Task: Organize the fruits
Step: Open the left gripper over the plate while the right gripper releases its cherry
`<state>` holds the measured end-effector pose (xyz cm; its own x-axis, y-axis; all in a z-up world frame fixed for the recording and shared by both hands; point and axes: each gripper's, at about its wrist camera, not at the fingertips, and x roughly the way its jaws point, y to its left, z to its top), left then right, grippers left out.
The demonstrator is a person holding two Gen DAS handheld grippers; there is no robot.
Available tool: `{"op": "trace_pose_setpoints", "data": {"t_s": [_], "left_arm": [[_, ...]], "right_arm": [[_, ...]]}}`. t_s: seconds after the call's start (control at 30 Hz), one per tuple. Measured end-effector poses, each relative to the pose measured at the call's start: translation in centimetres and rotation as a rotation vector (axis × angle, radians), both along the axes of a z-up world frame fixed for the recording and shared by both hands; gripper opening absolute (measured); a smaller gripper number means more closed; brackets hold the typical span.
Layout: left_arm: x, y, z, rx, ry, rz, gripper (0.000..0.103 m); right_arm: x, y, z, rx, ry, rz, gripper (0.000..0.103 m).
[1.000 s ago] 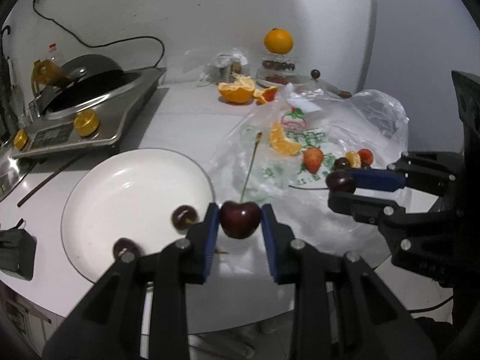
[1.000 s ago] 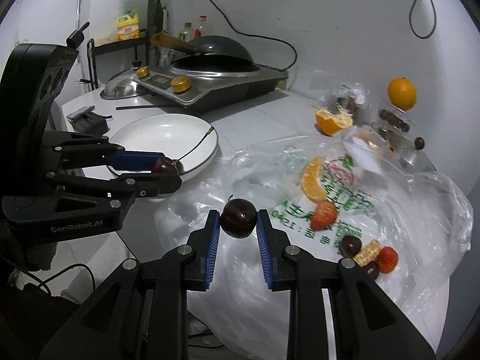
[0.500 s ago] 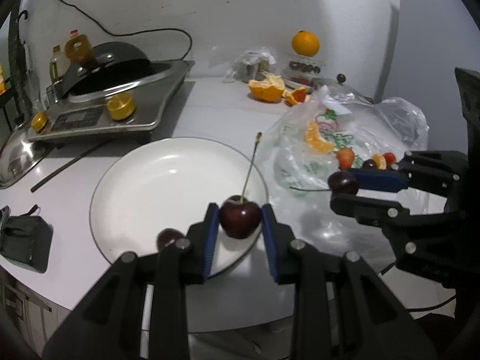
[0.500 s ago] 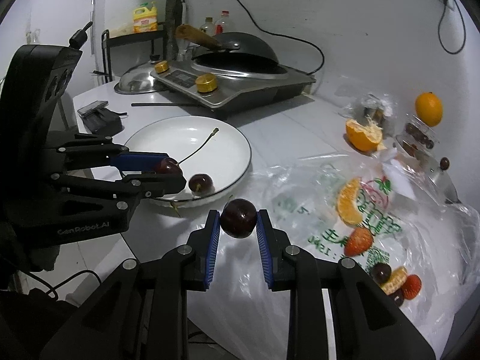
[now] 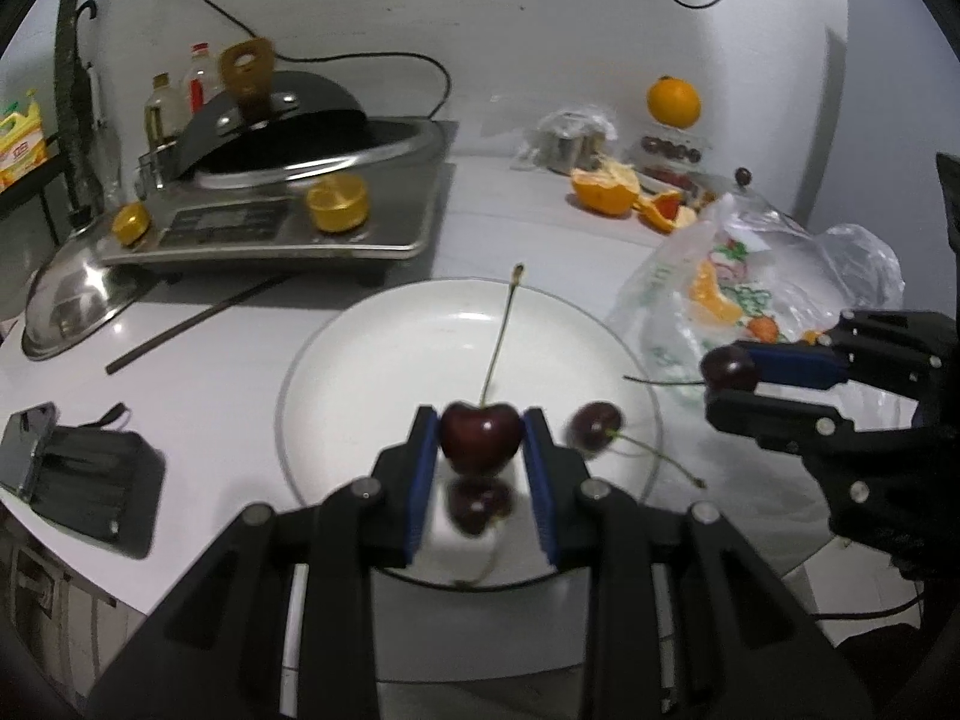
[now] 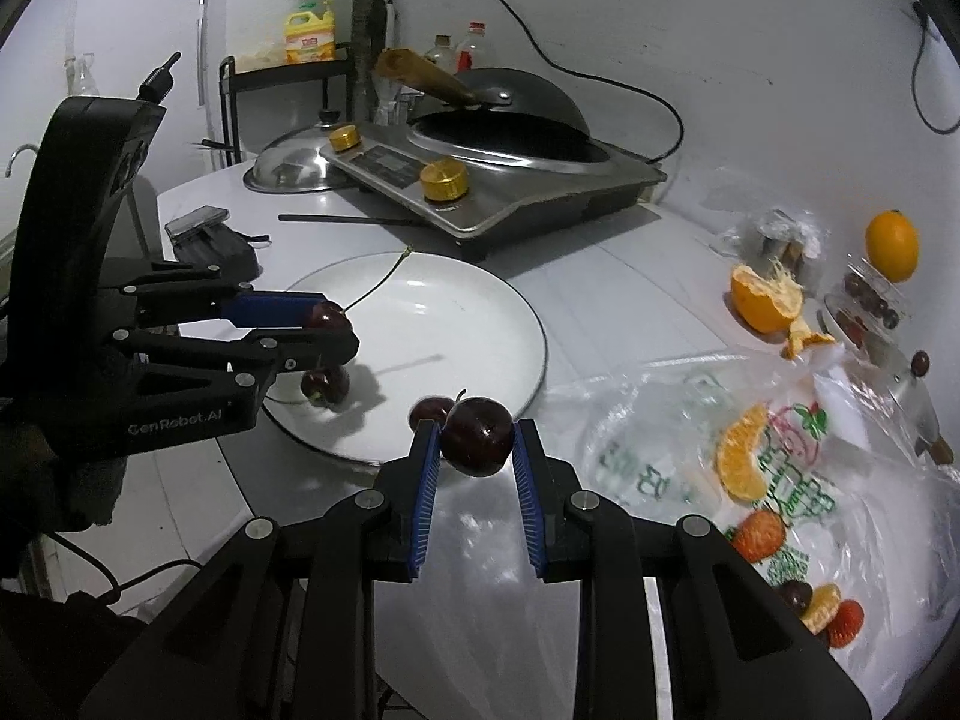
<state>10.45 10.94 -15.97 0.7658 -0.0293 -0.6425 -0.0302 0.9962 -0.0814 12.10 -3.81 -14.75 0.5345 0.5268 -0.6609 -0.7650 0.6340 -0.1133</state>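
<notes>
The left tongs (image 5: 480, 450) are closed on a dark cherry (image 5: 480, 437), pinched across its widest part between the blue pads, with its long stem (image 5: 499, 341) standing up and away from the grip. They hang over the near part of the white plate (image 5: 384, 348). Two more cherries already lie on the plate: one directly beneath the held fruit (image 5: 477, 504) and one just to its right (image 5: 594, 425), stem trailing toward the rim.

The right tongs (image 6: 477, 450) are also closed on a cherry (image 6: 478, 435), held the same way across its middle, just outside the plate's near rim (image 6: 540, 324) and beside the crinkled plastic bag (image 6: 660, 432). On the bag lie orange segments (image 6: 744, 456), a strawberry (image 6: 759, 534) and a few small fruits still to be sorted.

A cherry is light, round, smooth-skinned and glossy, so it will likely roll once released and can squirt out if pinched off-centre. It is firm but bruises and splits under hard pressure, so a gentle grip across the widest part, as both tongs have now, seems the right hold. The stem is thin and springy and may snag on a pad. Lowering close to the plate before opening should keep the fruit from bouncing or rolling off onto the surface (image 5: 198, 372).
</notes>
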Motion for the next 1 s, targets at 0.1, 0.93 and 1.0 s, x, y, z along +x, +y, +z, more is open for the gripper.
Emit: {"op": "trace_pose_setpoints", "data": {"t_s": [0.1, 0.93, 1.0], "left_arm": [[-0.2, 1.2, 0.0, 0.002, -0.001, 0.024, 0.029], [0.2, 3.4, -2.5, -0.033, 0.062, 0.025, 0.031], [0.2, 3.4, -2.5, -0.037, 0.062, 0.024, 0.031]], "right_arm": [[0.0, 0.9, -0.1, 0.000, 0.003, 0.016, 0.027], [0.4, 6.0, -2.8, -0.034, 0.110, 0.073, 0.027], [0.5, 6.1, -3.1, -0.037, 0.121, 0.069, 0.027]]}}
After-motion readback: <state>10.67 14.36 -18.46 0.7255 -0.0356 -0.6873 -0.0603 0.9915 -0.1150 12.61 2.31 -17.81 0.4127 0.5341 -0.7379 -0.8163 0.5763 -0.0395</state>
